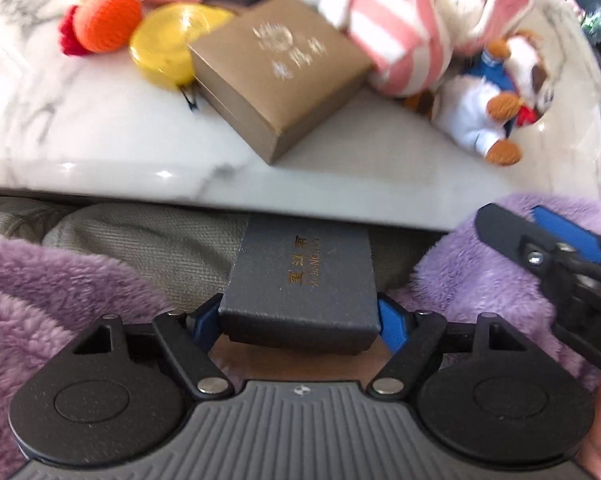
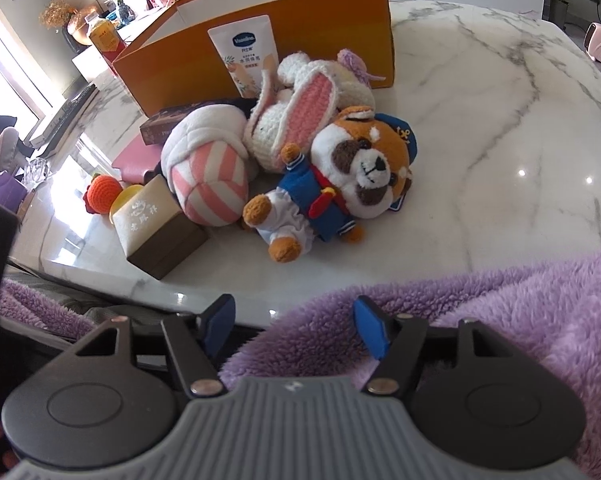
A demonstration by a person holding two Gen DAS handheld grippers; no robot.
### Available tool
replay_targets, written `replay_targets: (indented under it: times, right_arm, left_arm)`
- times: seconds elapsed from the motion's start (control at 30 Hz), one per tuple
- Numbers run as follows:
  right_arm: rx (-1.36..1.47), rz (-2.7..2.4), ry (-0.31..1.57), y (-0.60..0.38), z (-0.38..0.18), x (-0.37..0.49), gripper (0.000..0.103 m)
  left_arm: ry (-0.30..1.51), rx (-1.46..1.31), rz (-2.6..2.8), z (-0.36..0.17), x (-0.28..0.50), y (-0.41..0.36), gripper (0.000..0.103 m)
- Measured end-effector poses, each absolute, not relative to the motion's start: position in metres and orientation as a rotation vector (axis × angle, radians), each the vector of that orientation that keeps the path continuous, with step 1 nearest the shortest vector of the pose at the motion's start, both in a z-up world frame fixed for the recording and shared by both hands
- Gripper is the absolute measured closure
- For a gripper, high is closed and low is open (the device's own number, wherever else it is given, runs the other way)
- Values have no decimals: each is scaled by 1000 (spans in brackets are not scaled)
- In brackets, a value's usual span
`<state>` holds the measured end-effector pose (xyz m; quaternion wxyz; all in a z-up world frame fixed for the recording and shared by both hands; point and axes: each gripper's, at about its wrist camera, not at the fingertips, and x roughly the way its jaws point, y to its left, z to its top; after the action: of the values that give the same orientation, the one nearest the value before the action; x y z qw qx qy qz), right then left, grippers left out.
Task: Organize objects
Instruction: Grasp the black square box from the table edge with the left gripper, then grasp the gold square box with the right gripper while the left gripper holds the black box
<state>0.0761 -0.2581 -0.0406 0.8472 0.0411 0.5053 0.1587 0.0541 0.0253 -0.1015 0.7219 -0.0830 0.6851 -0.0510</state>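
My left gripper (image 1: 298, 320) is shut on a dark grey-blue box (image 1: 300, 280) with gold lettering, held below the marble table's front edge over a lap in purple fleece. On the table lie a tan box (image 1: 278, 76), a yellow round tin (image 1: 164, 40), an orange knitted fruit (image 1: 106, 20), a pink-striped plush (image 1: 396, 32) and a sailor dog plush (image 1: 496, 92). My right gripper (image 2: 294, 326) stands open over the purple fleece, nothing between its pads; it also shows as the right gripper (image 1: 548, 240) in the left wrist view. Beyond it lie the sailor dog (image 2: 340, 184), a knitted rabbit (image 2: 300, 116) and the tan box (image 2: 156, 228).
An orange open box (image 2: 260, 32) stands at the back of the marble table (image 2: 480, 140), a white lotion tube (image 2: 246, 52) leaning on it. A pink flat case (image 2: 134, 164) and a dark book (image 2: 160, 124) lie behind the toys. Bare marble spreads to the right.
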Motion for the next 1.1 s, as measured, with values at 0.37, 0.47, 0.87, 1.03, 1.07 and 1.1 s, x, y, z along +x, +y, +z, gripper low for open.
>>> replay_targets:
  times: [0.37, 0.47, 0.87, 1.03, 1.07, 1.1]
  right_arm:
    - [73, 426, 1007, -248, -21, 75, 40]
    - [17, 539, 933, -232, -4, 74, 41]
    - [-146, 782, 954, -158, 0, 120, 44]
    - [-251, 794, 991, -138, -17, 129, 43]
    - [-270, 792, 998, -133, -20, 129, 43]
    - [-287, 787, 1007, -130, -23, 130, 42]
  left_arm:
    - [1370, -197, -161, -18, 47, 55, 13]
    - [1317, -166, -132, -10, 44, 65, 13]
    - [1242, -41, -38, -12, 53, 97, 13]
    - [1239, -34, -48, -15, 69, 110, 13]
    - [1239, -38, -47, -15, 72, 113, 13]
    - [1237, -40, -47, -16, 75, 115, 13]
